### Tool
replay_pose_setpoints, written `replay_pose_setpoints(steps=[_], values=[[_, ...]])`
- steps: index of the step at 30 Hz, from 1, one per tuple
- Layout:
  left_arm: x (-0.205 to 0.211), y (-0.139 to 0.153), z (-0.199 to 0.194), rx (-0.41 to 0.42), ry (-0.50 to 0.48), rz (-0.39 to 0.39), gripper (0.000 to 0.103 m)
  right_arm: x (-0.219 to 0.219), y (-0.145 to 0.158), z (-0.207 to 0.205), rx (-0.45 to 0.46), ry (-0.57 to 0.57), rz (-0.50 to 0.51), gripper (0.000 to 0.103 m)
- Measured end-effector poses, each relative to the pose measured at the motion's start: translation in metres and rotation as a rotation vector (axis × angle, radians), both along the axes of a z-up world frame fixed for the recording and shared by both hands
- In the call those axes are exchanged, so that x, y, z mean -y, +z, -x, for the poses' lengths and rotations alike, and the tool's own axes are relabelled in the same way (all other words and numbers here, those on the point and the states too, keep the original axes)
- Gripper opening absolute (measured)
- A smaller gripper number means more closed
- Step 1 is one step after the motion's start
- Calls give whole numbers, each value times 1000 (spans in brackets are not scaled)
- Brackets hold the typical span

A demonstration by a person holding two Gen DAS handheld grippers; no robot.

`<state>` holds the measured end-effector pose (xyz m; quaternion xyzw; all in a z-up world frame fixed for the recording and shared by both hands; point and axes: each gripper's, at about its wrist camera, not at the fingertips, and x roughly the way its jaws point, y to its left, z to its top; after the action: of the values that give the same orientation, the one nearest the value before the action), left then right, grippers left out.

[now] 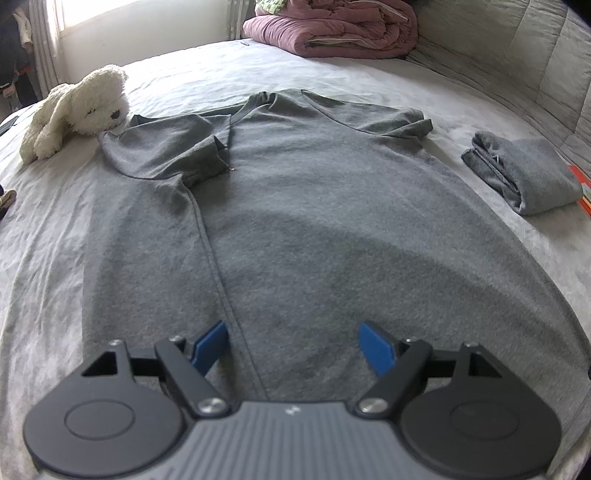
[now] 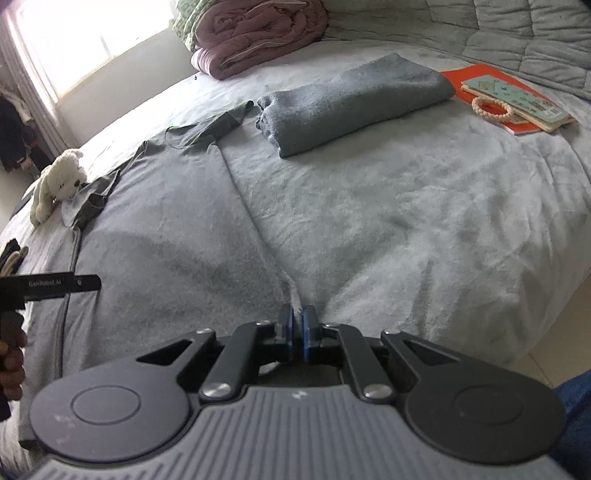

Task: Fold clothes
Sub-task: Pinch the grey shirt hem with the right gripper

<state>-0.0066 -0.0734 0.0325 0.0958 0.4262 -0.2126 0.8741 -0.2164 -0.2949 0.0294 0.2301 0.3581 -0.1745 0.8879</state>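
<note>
- Fingers [image 1: 210,343] of L gripper [image 1: 295,345]: spread wide, nothing gripped, held above grey T-shirt [image 1: 314,206].
- R gripper [image 2: 296,332]: clenched on T-shirt's edge.
- T-shirt: laid flat on bed [image 2: 424,221].

We see grey T-shirt [image 1: 295,206] spread flat on bed [image 1: 55,266], left sleeve folded inward. Our left gripper [image 1: 294,341] hovers over hem, jaws wide, nothing between. Plush dog [image 1: 74,107] beside left shoulder; folded grey garment [image 1: 524,173] right; maroon quilt [image 1: 332,29] far.

Grey T-shirt [image 1: 314,206], white plush dog [image 1: 74,107]
</note>
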Motion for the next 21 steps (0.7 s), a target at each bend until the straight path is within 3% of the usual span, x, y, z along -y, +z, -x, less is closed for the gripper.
replay_pose_setpoints(steps=[10,21], values=[[6,13,-5,72,-28,-27,81,1,5,3,78,16,-28,9],[101,20,-27,139,-160,-97,79,2,3,5,107,95,-83,10]])
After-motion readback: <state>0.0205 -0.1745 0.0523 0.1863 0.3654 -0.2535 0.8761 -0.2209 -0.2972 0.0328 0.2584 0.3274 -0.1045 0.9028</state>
